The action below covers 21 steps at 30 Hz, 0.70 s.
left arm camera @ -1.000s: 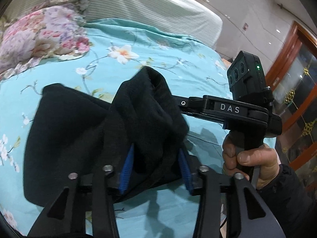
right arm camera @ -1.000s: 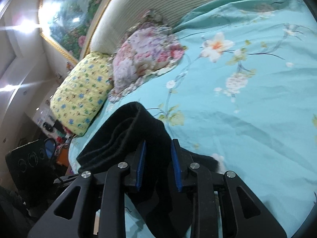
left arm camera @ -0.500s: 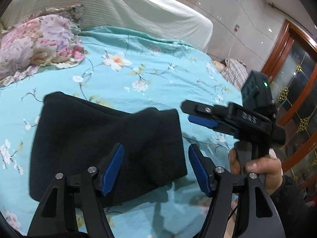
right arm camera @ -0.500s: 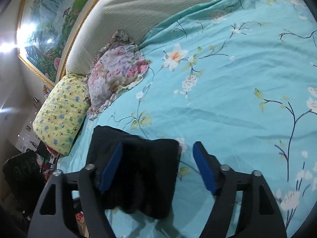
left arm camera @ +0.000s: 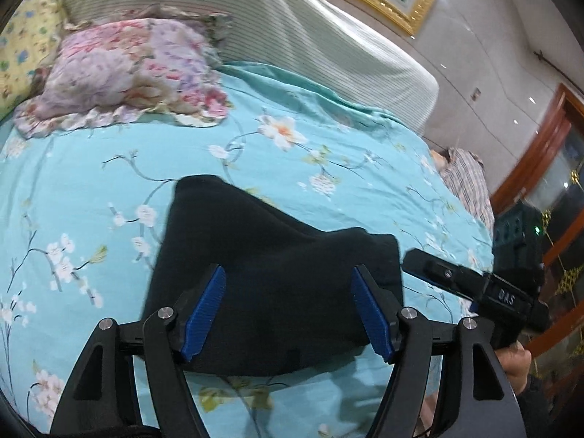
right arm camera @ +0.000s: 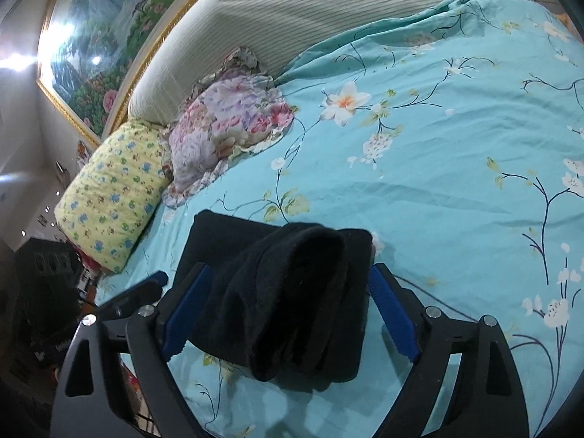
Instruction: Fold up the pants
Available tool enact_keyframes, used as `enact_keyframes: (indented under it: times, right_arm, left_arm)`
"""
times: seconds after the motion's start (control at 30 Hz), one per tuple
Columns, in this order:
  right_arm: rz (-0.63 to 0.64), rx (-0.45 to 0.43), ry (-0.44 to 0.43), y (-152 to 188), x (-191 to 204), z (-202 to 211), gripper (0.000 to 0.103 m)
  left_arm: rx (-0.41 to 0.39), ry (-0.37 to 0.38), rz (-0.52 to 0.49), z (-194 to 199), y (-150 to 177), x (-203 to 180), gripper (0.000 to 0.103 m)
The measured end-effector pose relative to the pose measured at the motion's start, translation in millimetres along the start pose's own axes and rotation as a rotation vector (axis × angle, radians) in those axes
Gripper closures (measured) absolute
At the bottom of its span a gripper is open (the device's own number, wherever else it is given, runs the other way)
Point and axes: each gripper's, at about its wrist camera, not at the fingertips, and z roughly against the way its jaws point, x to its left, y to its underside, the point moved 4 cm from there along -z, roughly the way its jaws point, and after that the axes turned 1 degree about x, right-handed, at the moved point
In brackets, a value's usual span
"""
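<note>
Lying folded, pants [left arm camera: 270, 284] sit between both spread tongs [left arm camera: 288, 314] [right arm camera: 288, 314] (neither gripping).

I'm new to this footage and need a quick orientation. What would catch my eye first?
The black pants, folded into a compact bundle, lie on the turquoise floral bedspread just ahead of both open tongs, left and right. Beyond them, a pink floral pillow and a yellow pillow lean against the striped headboard.

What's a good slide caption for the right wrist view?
Right gripper open over folded black pants on a floral teal bedspread.
</note>
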Motion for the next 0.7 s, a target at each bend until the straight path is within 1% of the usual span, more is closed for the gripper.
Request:
enact_keyframes:
  times: [0.23, 0.47, 0.6, 0.7]
  right_arm:
    - [0.012, 0.012, 0.034, 8.8, 9.6, -4.3, 0.014]
    - [-0.036, 0.017, 0.064, 19.8, 5.4, -6.6, 0.013]
    - [-0.05, 0.035, 0.078, 26.4, 2.8, -11.5, 0.013]
    - [-0.058, 0.045, 0.083, 28.4, 1.2, -15.3, 0.013]
  left_arm:
    - [-0.005, -0.031, 0.06, 7.5, 1.7, 26.2, 0.031]
    - [0.004, -0.044, 0.081, 6.2, 2.9, 41.8, 0.03]
    - [0.021, -0.045, 0.095, -1.0, 0.5, 49.7, 0.029]
    - [0.05, -0.034, 0.115, -11.0, -1.3, 58.2, 0.028]
